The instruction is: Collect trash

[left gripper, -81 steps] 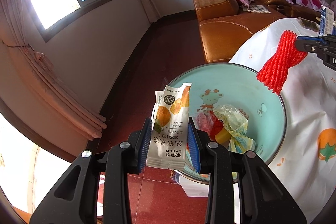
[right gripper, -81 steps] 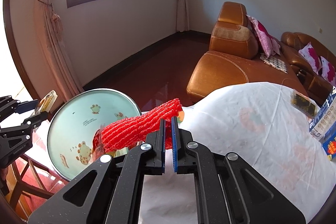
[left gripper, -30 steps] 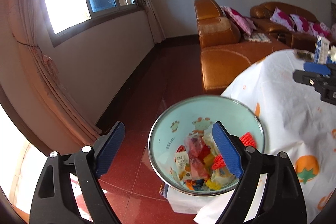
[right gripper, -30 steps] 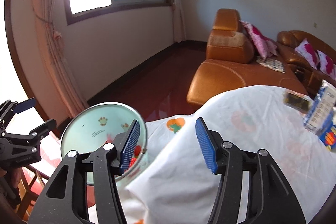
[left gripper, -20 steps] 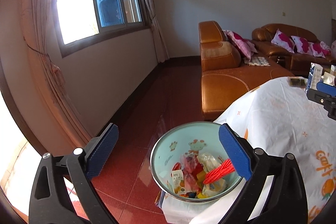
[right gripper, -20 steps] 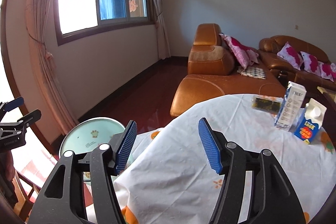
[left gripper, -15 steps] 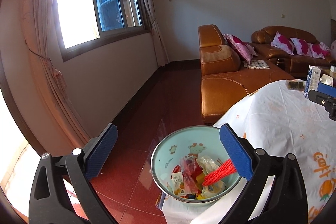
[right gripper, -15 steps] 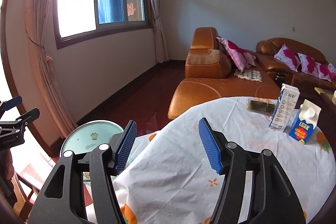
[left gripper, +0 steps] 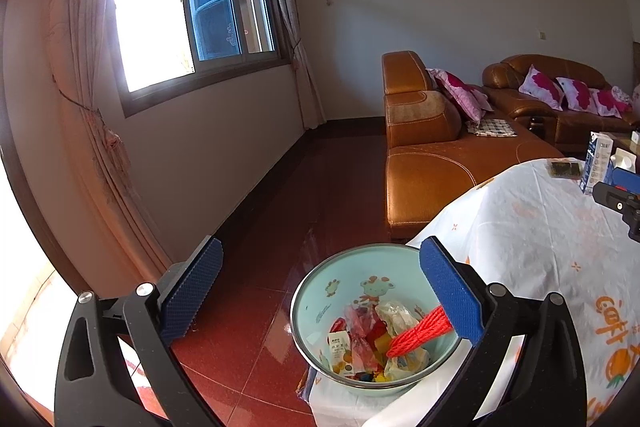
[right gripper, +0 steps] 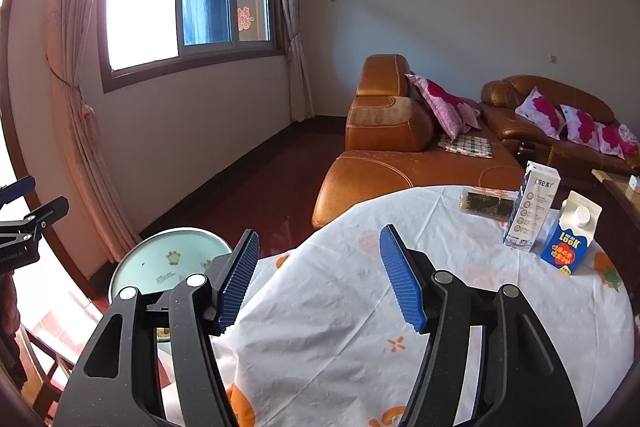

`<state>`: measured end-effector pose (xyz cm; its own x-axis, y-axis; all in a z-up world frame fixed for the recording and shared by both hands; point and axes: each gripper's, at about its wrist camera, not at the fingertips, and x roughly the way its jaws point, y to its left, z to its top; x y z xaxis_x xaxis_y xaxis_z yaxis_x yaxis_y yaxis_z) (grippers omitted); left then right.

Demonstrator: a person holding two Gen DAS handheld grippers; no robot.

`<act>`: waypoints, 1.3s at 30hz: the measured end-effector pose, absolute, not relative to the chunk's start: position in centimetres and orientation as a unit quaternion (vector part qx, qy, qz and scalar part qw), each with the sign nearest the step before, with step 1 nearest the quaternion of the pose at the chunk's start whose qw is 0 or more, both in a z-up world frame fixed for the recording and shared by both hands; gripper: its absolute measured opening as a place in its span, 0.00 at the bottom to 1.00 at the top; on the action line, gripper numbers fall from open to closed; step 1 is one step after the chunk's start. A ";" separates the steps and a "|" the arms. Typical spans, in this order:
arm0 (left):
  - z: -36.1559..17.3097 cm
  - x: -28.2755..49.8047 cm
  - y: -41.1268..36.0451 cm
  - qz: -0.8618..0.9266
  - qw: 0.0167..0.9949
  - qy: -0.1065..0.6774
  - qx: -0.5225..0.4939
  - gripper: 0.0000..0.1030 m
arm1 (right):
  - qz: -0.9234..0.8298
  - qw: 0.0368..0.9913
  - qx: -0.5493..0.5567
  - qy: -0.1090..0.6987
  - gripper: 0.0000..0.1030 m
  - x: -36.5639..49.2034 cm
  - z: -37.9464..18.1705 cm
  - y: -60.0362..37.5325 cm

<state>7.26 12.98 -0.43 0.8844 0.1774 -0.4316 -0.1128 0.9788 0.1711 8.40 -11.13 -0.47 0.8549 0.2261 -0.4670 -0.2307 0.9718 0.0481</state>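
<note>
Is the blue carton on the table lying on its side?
No. The blue carton stands upright on the table, its white cap on top, beside a taller white carton.

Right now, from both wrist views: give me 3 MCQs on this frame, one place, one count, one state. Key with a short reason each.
1. Where is the red foam net?
A. in the basin
B. on the sofa
C. between the right gripper's pads

2. How many cartons stand on the table?
A. none
B. two
C. five

3. How are the left gripper and right gripper?
A. both clamped on wrappers
B. left shut, right open
C. both open and empty

Key:
1 A, it lies in the basin on the other wrappers.
2 B, a tall white carton and a blue carton stand side by side.
3 C, the pads stand apart with nothing between them.
</note>
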 end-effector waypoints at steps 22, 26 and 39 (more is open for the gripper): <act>-0.1 7.1 13.5 0.082 0.969 0.224 0.068 0.94 | 0.118 0.964 -0.012 0.237 0.61 7.9 -0.2 -10.8; -0.1 7.2 13.5 0.085 0.968 0.224 0.069 0.94 | 0.117 0.964 -0.013 0.238 0.61 7.9 -0.3 -10.8; 0.0 7.4 13.4 0.080 0.969 0.225 0.068 0.94 | 0.110 0.966 -0.017 0.235 0.64 7.6 -0.2 -11.1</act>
